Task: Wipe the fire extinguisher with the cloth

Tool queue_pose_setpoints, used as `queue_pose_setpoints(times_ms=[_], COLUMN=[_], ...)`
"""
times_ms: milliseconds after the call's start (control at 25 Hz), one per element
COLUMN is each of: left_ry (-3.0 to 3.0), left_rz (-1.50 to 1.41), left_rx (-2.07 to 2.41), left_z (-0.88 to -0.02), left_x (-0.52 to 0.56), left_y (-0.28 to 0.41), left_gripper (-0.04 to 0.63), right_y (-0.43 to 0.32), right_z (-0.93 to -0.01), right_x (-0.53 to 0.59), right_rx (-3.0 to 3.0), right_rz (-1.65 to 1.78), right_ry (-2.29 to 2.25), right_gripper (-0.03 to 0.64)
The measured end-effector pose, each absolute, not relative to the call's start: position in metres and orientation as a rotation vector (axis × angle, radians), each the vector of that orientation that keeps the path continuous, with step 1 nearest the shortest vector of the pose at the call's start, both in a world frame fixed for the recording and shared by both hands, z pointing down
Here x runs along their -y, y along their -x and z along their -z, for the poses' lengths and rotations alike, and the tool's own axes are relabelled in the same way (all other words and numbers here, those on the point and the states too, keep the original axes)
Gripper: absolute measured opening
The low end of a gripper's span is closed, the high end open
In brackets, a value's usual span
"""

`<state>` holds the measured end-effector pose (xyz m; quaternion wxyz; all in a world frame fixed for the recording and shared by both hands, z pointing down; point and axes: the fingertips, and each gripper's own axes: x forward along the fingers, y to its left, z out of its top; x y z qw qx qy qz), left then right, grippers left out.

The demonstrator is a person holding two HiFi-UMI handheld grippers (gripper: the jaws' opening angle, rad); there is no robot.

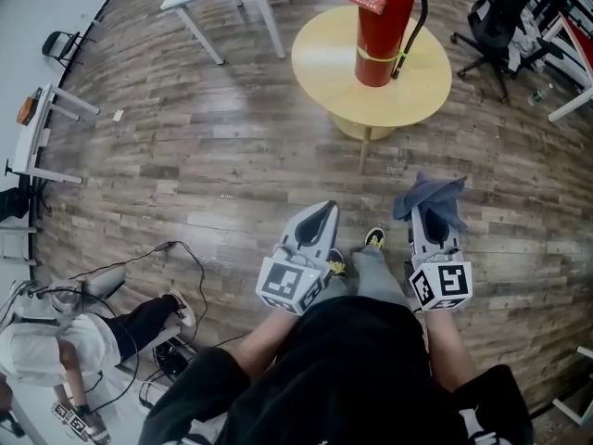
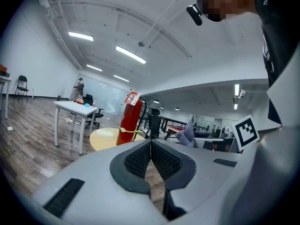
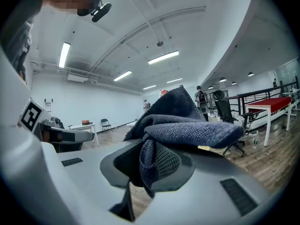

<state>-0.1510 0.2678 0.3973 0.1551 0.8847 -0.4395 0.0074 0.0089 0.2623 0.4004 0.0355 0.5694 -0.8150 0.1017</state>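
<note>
A: What is the pose here?

B: The left gripper [image 2: 151, 143] and the right gripper [image 3: 152, 161] are held side by side, low before the waist, both aimed forward over the wooden floor [image 1: 185, 156].

A: And the jaws?

B: The left pair is pressed together with nothing between. The right pair is clamped on a bunched blue cloth [image 3: 180, 123] (its folds spill over the tips).

A: Where is the fire extinguisher [image 1: 383, 31]?

B: It stands upright on the round yellow table [image 1: 320, 63], well ahead and apart from both grippers.
</note>
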Motion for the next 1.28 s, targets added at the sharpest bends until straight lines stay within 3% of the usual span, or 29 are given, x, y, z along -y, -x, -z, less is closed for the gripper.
queue_pose_setpoints(times_ms=[760,1280], left_ry=[-2.505,-2.519], left_rz=[-0.171,-0.185], left_rx=[1.376,1.373], left_z=[-0.406,-0.407], left_x=[-0.094,-0.003], left_y=[0.065,0.066], left_gripper=[0.023,0.023], right_y=[-0.121,-0.071], right_z=[-0.416,-0.416], right_x=[-0.09,0.003], right_rx=[2.529,2.739], right_rz=[-0.368,-0.329], right_ry=[-1.857,-1.496], right_gripper=[0.067,0.067])
